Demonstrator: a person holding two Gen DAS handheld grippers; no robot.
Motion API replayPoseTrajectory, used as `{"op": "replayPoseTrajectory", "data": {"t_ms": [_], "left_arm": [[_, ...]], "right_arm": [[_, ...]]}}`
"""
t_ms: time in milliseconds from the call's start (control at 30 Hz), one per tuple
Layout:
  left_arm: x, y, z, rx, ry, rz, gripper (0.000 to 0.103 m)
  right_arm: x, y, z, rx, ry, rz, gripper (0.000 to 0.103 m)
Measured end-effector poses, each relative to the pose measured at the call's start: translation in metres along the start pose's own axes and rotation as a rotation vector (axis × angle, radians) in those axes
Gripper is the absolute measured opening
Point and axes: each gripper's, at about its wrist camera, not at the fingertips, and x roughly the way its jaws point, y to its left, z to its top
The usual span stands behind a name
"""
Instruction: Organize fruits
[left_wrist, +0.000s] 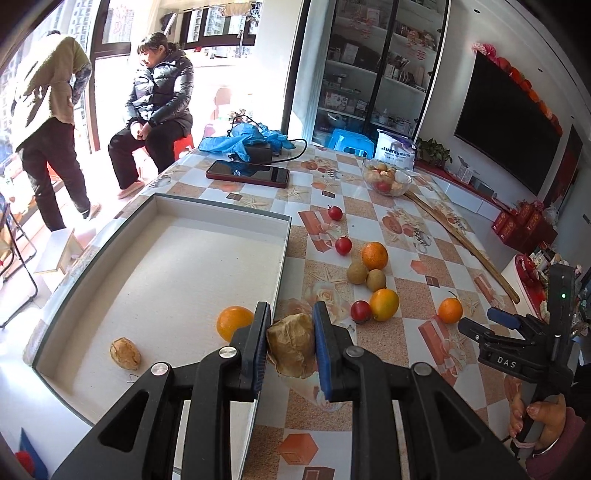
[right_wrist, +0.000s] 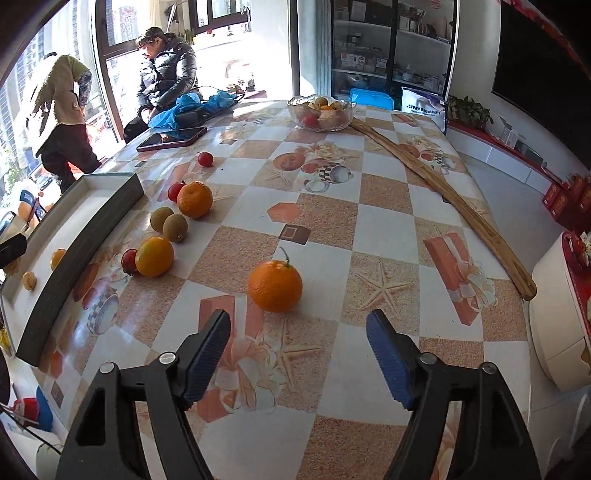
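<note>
The left gripper (left_wrist: 290, 341) pinches a brown, papery-skinned fruit (left_wrist: 291, 345) above the tray's (left_wrist: 221, 214) near right wall, so the step in hand looks like carrying it over that wall; the tray floor beside the orange (left_wrist: 234, 321) lies bare. The right gripper (right_wrist: 299, 350) hangs spread and empty above the table (right_wrist: 388, 192), just short of the stemmed orange (right_wrist: 275, 285); open cloth lies to its right, and it probably closes there next.
</note>
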Motion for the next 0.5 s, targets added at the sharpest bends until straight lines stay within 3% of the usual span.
{"op": "replayPoseTrajectory", "data": {"t_ms": [200,267,300,333,500], "left_arm": [[0.003,0.016,0.004,-0.038,0.019,0.009,0.025],[0.005,0.021,0.005,-0.043,0.031,0.021,0.025],[0.006,0.024,0.004,-0.042,0.036,0.026,0.025],[0.007,0.026,0.004,-0.040,0.041,0.032,0.025],[0.015,0.039,0.008,-0.041,0.073,0.050,0.025]], "right_arm": [[0.040,0.016,0.026,-0.004,0.079,0.058,0.078],[0.051,0.028,0.025,-0.038,0.121,0.070,0.048],[0.049,0.035,0.025,-0.069,0.101,0.026,0.043],[0.048,0.037,0.024,-0.073,0.105,0.034,0.036],[0.043,0.032,0.023,-0.026,0.134,0.036,0.035]]}}
